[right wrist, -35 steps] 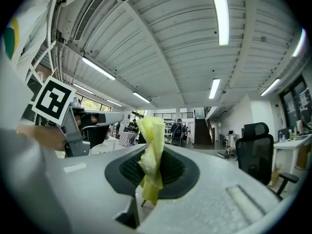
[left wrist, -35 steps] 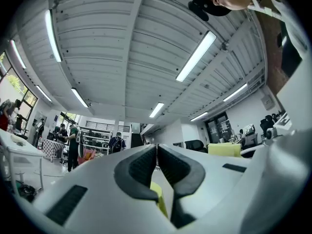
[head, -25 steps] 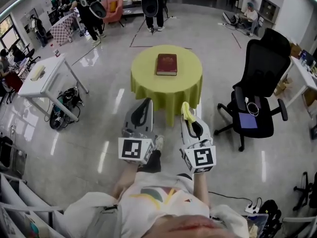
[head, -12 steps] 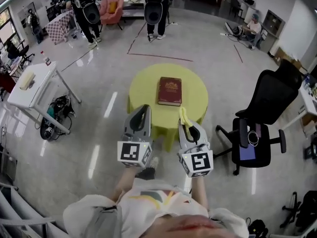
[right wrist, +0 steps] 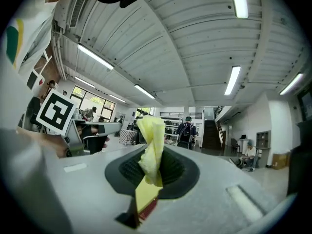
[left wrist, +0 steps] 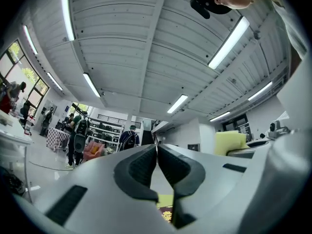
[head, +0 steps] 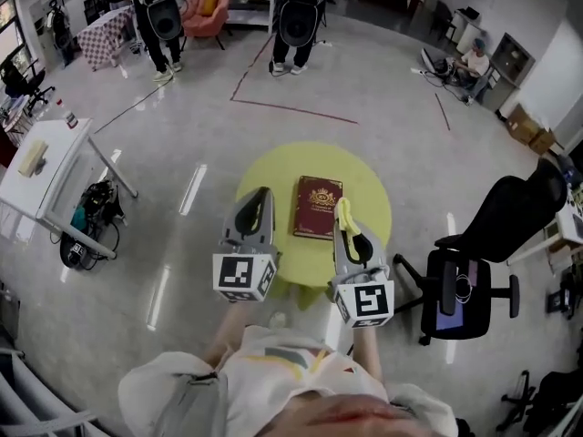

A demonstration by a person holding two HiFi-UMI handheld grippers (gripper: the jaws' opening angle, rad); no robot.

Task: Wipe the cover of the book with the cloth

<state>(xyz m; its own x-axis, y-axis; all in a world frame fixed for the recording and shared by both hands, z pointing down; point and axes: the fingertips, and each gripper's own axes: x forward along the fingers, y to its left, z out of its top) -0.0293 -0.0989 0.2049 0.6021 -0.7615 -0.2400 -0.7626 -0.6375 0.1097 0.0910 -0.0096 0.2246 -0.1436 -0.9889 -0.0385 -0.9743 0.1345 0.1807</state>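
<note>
The left gripper (left wrist: pixel 157 150) had its jaws pressed together with nothing between them, while the right gripper (right wrist: pixel 155 156) pinched a yellow cloth (right wrist: pixel 152 133) whose free end stuck up past the tips. Both were held side by side, roughly level, low in the head view, their square-marker cubes facing the camera. Just ahead of them, at frame centre, a dark red book (head: pixel 317 207) lay flat and closed on a round table (head: pixel 271 169) draped in yellow-green cloth; its gilt cover emblem was too small to read. Around it spread a glossy grey floor, a black office chair (head: pixel 474 276) at right, a white table (head: pixel 50 167) at left, and people with backpacks (head: pixel 299 12) along the top.
</note>
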